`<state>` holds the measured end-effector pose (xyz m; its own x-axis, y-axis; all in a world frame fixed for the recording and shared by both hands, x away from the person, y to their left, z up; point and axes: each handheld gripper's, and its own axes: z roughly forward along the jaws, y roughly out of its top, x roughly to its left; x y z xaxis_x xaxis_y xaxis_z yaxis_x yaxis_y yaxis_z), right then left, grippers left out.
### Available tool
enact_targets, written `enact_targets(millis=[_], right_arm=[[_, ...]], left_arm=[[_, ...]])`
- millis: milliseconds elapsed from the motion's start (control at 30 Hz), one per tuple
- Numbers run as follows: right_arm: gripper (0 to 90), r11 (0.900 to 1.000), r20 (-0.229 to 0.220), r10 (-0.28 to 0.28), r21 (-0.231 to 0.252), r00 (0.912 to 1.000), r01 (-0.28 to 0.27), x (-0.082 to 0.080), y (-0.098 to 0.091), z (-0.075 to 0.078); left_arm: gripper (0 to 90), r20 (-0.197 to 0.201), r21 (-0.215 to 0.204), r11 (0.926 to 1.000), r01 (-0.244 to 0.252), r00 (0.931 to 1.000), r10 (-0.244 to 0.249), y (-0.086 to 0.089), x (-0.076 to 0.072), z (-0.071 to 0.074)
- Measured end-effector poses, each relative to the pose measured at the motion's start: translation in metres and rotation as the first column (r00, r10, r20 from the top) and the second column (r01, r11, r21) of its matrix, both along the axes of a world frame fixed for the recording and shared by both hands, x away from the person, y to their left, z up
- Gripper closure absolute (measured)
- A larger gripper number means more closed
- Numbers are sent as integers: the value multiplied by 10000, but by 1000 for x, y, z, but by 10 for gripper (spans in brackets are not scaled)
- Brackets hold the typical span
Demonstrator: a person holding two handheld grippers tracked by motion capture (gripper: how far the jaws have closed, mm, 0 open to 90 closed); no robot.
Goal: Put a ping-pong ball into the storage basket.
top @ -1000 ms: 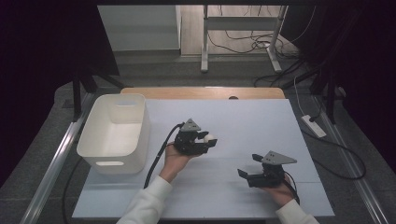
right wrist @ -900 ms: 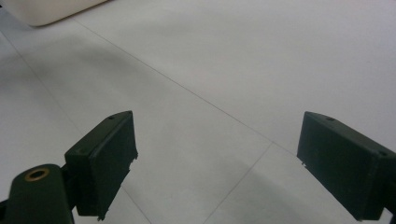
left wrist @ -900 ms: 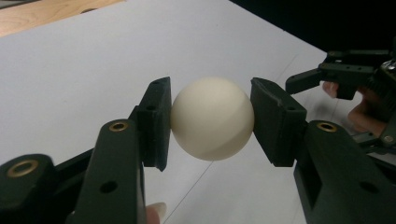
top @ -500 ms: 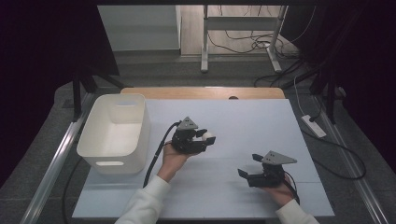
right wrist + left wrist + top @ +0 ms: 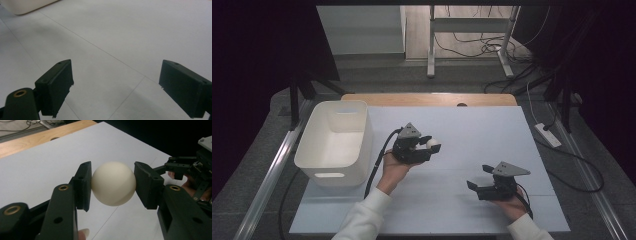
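High view: the left gripper [image 5: 433, 146], at the centre of the frame, clamps a white ball [image 5: 432, 144] between its two black jaws, above the pale table [image 5: 482, 130]. Left gripper view: the ball [image 5: 113, 183] sits mid-frame, both pads touching its sides, clear of the table surface behind it; the other gripper appears at the right edge. High view, lower right: the right gripper [image 5: 479, 177] rests low over the table, jaws spread with nothing between them. Right gripper view: its pads [image 5: 56, 85] stand wide apart over bare tabletop. High view, left of centre: a white bin [image 5: 307, 150] stands on the table, just beside the left forearm
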<state>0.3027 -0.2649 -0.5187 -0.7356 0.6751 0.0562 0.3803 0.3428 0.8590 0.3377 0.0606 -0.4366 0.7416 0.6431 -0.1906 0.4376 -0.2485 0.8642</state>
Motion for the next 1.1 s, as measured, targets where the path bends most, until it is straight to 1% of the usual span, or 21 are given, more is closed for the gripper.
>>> enact_targets(millis=[367,533,967,1100], right_arm=[[118,10000,8,2,-10,10000,-2,0,0,0],[118,10000,-5,0,-10,10000,0,0,0,0],[118,10000,14,-1,-30,10000,1,0,0,0],[118,10000,17,0,-21,10000,0,0,0,0]], left_arm=[[508,172,-136,9998,-115,9998,118,8,-4,6],[508,236,-117,9998,-159,9996,162,12,-5,9],[508,392,-361,9986,-381,9984,395,24,-8,17],[508,452,-373,9983,-446,9979,463,28,-8,19]])
